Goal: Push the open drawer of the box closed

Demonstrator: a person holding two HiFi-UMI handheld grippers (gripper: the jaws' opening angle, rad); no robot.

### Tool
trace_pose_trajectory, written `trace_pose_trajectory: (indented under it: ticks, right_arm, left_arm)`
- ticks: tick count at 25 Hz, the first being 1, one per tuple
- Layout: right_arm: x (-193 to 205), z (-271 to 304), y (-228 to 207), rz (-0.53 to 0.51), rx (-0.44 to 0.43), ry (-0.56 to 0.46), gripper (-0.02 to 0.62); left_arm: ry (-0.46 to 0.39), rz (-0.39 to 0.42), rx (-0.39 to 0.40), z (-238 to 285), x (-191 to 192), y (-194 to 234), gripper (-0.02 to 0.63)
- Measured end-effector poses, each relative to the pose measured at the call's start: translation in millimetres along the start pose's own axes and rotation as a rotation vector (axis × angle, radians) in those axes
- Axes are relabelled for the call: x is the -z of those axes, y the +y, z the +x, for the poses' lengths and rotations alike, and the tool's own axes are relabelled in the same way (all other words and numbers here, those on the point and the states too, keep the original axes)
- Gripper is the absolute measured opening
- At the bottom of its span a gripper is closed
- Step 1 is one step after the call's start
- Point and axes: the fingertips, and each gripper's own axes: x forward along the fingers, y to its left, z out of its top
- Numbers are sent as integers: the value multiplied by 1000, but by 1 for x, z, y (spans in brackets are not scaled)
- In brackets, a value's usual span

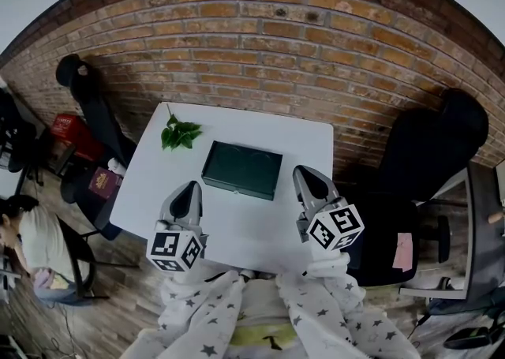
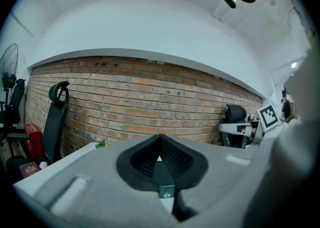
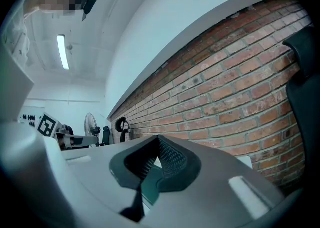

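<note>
We are working over one white table [image 1: 150, 184] standing against a brick wall [image 1: 260, 42], with two black chairs, a left chair [image 1: 91, 105] and a right chair [image 1: 426, 152], flanking it. One dark green box [image 1: 241, 170] is lying mid-tabletop, and one leafy sprig [image 1: 179, 135] is sitting near the far left corner. We are holding the left gripper [image 1: 189, 187] and the right gripper [image 1: 304, 173] over the near edge, both claws closed on nothing.

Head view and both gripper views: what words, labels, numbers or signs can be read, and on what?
No readable text in any view.
Cubes on left gripper and right gripper: black-and-white square markers, no letters.
Maroon booklet: gold emblem, too small to read.
Pink sheet: blurred.
Box: no label shows.
</note>
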Motion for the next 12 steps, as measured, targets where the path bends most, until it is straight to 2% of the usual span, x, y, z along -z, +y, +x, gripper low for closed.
trace_pose_trajectory:
  ticks: [12]
  right_arm:
    - [-2, 1, -3, -16, 6, -8, 6]
  left_arm:
    - [11, 4, -10, 2, 4, 3, 0]
